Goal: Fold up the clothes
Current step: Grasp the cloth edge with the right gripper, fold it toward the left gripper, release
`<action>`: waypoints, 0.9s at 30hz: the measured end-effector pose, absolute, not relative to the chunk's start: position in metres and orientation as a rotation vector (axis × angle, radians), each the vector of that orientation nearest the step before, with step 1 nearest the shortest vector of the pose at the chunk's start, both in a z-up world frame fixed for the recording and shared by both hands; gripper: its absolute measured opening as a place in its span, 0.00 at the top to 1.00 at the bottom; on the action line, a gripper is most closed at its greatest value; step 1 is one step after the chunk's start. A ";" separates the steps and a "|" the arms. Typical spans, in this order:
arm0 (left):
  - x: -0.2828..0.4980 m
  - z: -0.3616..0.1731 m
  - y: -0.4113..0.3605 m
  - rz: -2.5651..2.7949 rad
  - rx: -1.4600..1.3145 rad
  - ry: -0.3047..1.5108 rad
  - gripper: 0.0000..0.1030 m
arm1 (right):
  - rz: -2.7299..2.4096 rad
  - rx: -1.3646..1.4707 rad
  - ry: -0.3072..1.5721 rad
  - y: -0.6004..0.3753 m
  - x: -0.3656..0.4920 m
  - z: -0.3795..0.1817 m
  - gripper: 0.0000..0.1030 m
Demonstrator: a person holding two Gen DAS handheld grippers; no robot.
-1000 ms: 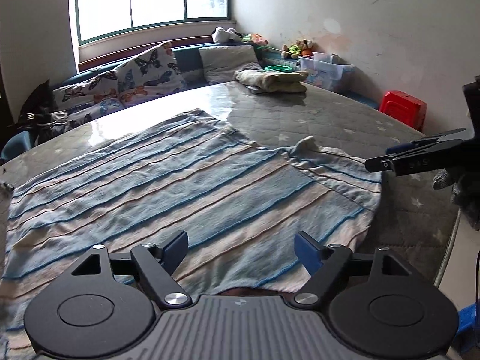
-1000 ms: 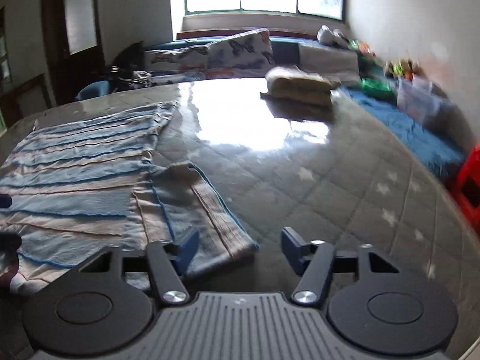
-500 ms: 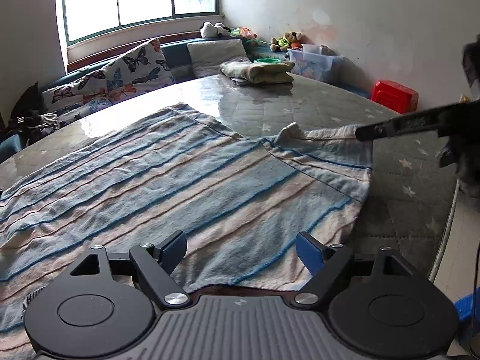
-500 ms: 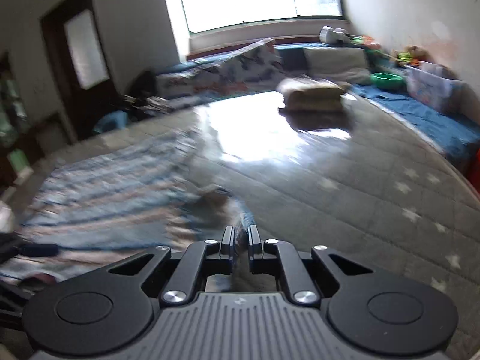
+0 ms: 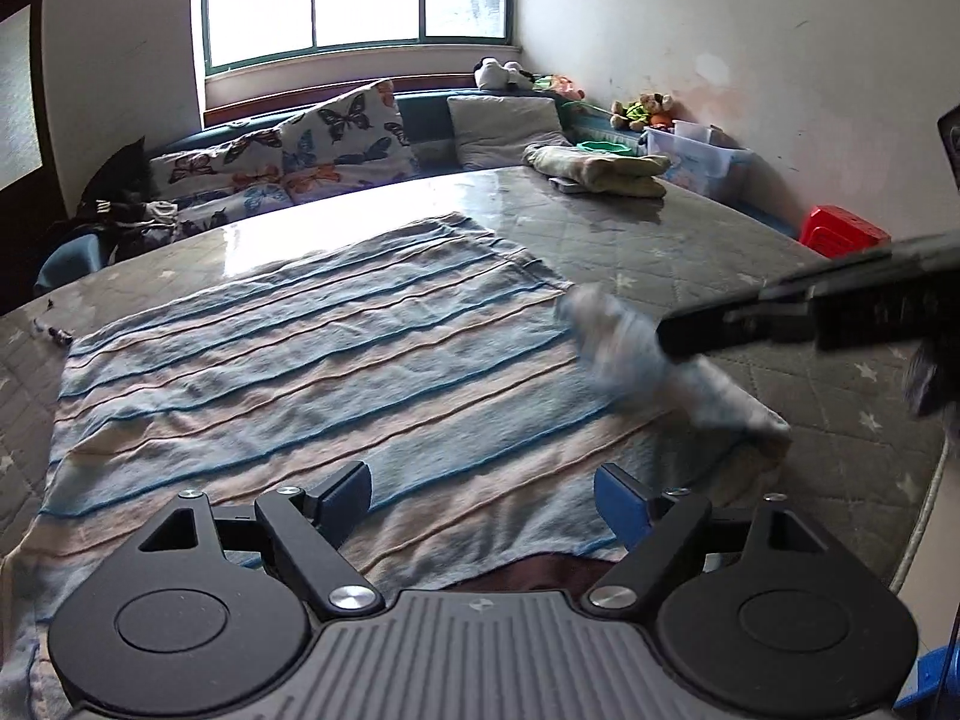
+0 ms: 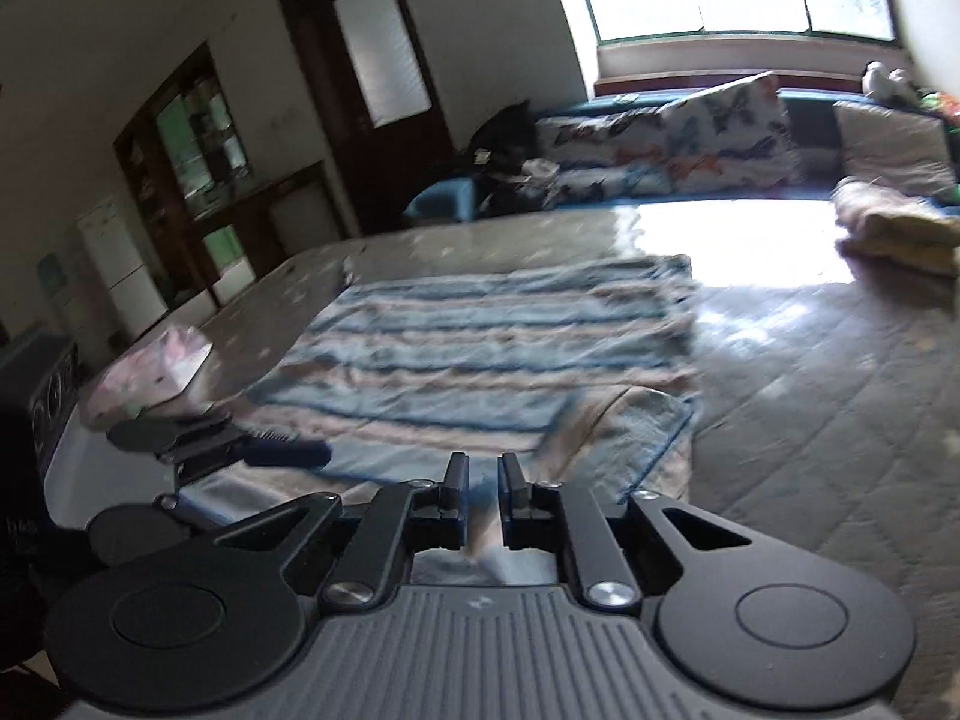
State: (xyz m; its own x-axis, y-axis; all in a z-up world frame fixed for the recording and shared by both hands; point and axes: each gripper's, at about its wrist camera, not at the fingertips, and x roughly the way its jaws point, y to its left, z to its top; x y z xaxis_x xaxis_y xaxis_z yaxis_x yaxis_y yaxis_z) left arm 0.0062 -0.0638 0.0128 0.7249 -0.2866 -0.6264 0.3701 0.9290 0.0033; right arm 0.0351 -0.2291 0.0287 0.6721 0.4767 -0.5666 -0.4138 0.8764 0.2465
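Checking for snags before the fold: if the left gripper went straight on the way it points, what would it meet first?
Probably the striped garment spread on the table. The open left gripper sits low over its near edge, so it would likely touch cloth first, though the height is unclear.

- The left gripper (image 5: 483,489) sits low and level, its blue-padded fingers (image 5: 348,486) spread wide apart.
- The right gripper (image 6: 482,495) has its jaws drawn nearly together, pinching striped cloth (image 6: 624,432), and reaches in from the right.
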 end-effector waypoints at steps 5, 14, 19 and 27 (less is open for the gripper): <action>0.011 0.015 -0.065 -0.370 0.128 0.660 0.19 | 0.526 0.076 0.712 -0.221 0.040 0.020 0.83; 0.022 0.006 -0.086 -0.412 0.149 0.686 0.19 | 0.441 0.007 0.847 -0.242 0.058 -0.012 0.83; 0.028 0.000 -0.093 -0.418 0.161 0.705 0.19 | 0.431 -0.034 0.782 -0.237 0.087 0.003 0.76; 0.027 0.001 -0.079 -0.384 0.144 0.710 0.19 | 0.406 -0.122 0.796 -0.216 0.131 -0.017 0.75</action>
State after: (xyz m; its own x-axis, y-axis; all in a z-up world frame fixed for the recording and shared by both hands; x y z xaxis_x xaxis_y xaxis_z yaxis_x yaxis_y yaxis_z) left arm 0.0275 -0.0795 0.0009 0.6921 -0.2935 -0.6594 0.3905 0.9206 0.0001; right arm 0.1313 -0.2165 -0.0173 0.6270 0.3074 -0.7158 -0.3983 0.9162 0.0446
